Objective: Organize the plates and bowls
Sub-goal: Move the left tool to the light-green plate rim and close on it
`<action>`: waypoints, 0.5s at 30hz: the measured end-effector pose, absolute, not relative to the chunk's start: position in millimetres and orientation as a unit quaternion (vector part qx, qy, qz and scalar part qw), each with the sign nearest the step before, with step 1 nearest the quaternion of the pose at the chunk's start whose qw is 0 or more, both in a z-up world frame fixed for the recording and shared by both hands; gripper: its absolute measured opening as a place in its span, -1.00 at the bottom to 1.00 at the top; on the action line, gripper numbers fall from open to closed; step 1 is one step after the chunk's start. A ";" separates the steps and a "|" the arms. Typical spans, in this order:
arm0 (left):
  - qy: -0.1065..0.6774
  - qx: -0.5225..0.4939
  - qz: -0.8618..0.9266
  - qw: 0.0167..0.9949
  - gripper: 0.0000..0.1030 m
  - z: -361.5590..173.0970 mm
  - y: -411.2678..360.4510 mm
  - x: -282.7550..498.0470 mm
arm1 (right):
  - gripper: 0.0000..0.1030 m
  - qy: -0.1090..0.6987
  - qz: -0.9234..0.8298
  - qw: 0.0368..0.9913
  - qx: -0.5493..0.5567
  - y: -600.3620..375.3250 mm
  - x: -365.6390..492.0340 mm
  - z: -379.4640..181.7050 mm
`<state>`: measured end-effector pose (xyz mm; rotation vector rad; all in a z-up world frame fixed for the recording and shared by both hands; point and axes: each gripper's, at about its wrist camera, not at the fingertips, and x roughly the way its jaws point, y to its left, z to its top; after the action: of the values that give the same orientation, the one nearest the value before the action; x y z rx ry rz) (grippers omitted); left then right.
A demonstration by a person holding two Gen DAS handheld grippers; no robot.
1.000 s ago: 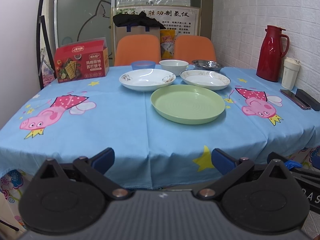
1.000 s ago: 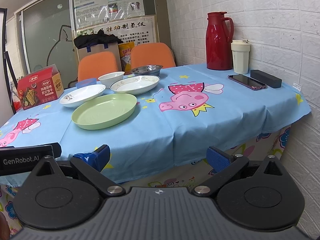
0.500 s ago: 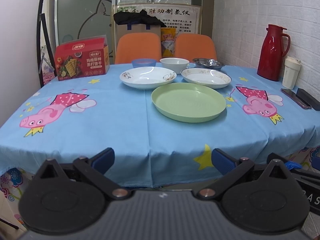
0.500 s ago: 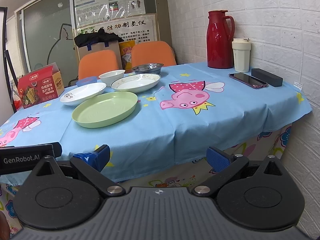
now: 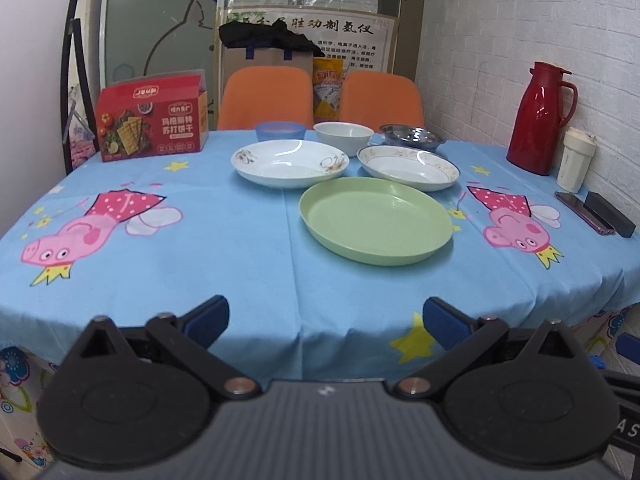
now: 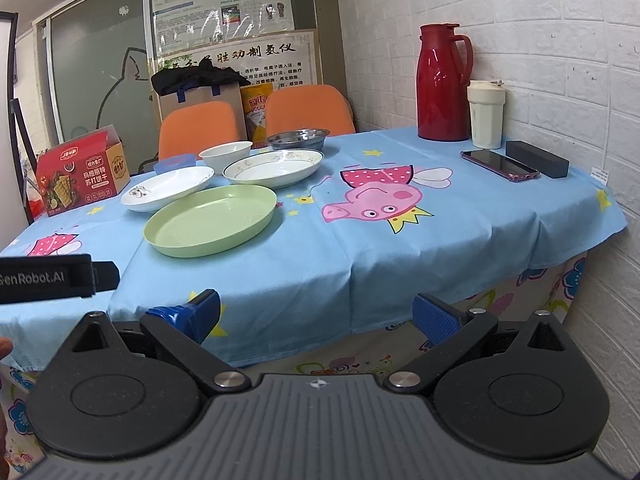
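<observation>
Both grippers hang off the near edge of the table [image 5: 160, 280], the left gripper [image 5: 325, 314] and right gripper [image 6: 316, 314] each spread wide and empty, probably poised for a first reach. The dishes cluster mid-table: a green plate [image 5: 376, 224] nearest, two white plates [image 5: 290, 162] [image 5: 408, 167] just behind it, and a blue bowl [image 5: 280, 131], white bowl [image 5: 343, 133] and steel bowl [image 5: 412, 136] in a far row. Being largest and nearest, the green plate looks like the natural stacking base.
</observation>
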<state>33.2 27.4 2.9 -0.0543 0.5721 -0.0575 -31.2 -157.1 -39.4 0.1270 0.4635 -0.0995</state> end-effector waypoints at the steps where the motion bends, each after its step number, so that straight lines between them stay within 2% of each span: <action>1: 0.291 -0.033 -0.024 0.956 0.99 3.6 32.5 41.8 | 0.76 0.228 -0.045 0.970 0.065 -159.3 -27.5 -40.1; 10: 0.361 -0.073 -0.080 0.926 0.99 17.0 57.9 150.5 | 0.76 0.262 0.020 0.963 0.054 -160.1 79.4 -19.2; 15: 0.413 -0.083 -0.135 0.897 0.99 4.1 58.4 209.9 | 0.74 0.310 0.062 0.948 0.028 -155.1 152.5 -30.5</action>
<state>209.9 58.4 4.1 -0.1710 0.8563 -0.2797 152.5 -155.1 -30.5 0.0572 0.6303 0.1271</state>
